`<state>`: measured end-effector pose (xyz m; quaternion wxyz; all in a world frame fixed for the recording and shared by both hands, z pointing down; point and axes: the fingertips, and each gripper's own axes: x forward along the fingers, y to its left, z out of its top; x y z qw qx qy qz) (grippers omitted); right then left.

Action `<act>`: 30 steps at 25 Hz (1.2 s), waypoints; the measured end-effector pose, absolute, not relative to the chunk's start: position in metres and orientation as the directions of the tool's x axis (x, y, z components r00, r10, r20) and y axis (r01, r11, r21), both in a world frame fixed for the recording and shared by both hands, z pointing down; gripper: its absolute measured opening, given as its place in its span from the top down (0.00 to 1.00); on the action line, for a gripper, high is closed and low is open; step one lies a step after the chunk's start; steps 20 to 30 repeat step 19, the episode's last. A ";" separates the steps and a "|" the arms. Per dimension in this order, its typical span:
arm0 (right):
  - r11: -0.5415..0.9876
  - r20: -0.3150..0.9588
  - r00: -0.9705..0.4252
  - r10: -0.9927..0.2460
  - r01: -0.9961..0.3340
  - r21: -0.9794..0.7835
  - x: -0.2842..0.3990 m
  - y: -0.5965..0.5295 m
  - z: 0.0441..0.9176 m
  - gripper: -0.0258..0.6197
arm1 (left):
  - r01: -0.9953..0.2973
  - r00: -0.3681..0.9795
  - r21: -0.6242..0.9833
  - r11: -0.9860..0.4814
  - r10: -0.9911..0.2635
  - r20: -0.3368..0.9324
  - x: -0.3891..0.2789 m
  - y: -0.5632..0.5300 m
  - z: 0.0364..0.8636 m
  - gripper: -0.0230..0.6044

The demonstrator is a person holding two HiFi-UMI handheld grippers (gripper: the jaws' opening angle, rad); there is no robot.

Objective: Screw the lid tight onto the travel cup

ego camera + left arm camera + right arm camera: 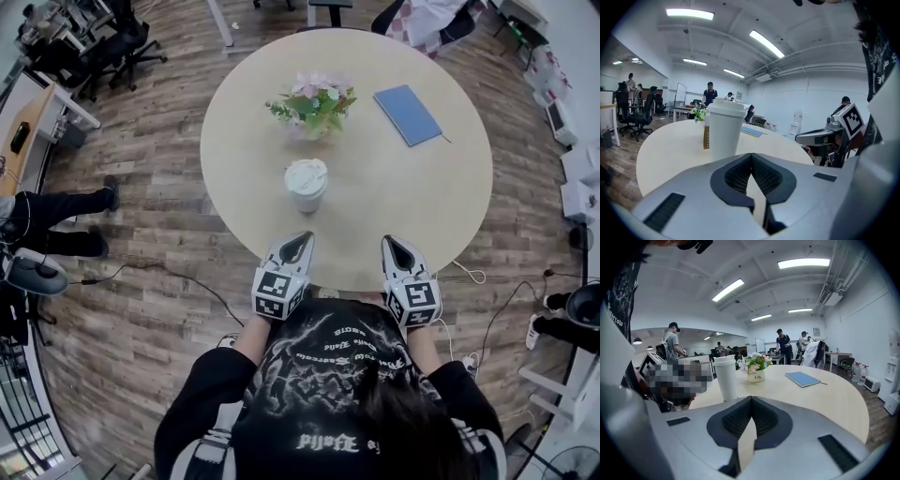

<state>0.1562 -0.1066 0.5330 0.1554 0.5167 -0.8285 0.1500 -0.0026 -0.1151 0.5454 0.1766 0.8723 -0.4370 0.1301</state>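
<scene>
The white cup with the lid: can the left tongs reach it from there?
Probably yes. The white lidded travel cup stands on the round beige table just ahead of the left tongs, with only bare tabletop between. They are shut, so must open first.

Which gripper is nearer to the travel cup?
Left. The left gripper is straight before the travel cup; the right gripper is farther, off to its right side.

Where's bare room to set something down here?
Widest bare patch: right of the travel cup, between the blue notebook and the right gripper. A narrower strip follows the table rim at left. Crowded: the flower pot close behind the cup.
</scene>
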 end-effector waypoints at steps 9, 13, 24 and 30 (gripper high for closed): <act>0.417 0.425 -0.408 -0.808 -0.906 -0.076 0.156 -0.114 0.534 0.95 | -0.803 0.592 0.197 -0.563 -0.711 0.380 -0.001 -0.121 0.547 0.93; 0.428 0.430 -0.409 -0.805 -0.902 -0.058 0.153 -0.114 0.534 0.95 | -0.803 0.593 0.206 -0.560 -0.709 0.383 -0.001 -0.121 0.548 0.93; 0.442 0.432 -0.410 -0.804 -0.896 -0.027 0.152 -0.115 0.530 0.95 | -0.804 0.592 0.211 -0.557 -0.711 0.380 -0.001 -0.127 0.548 0.93; 0.442 0.432 -0.410 -0.804 -0.896 -0.027 0.152 -0.115 0.530 0.95 | -0.804 0.592 0.211 -0.557 -0.711 0.380 -0.001 -0.127 0.548 0.93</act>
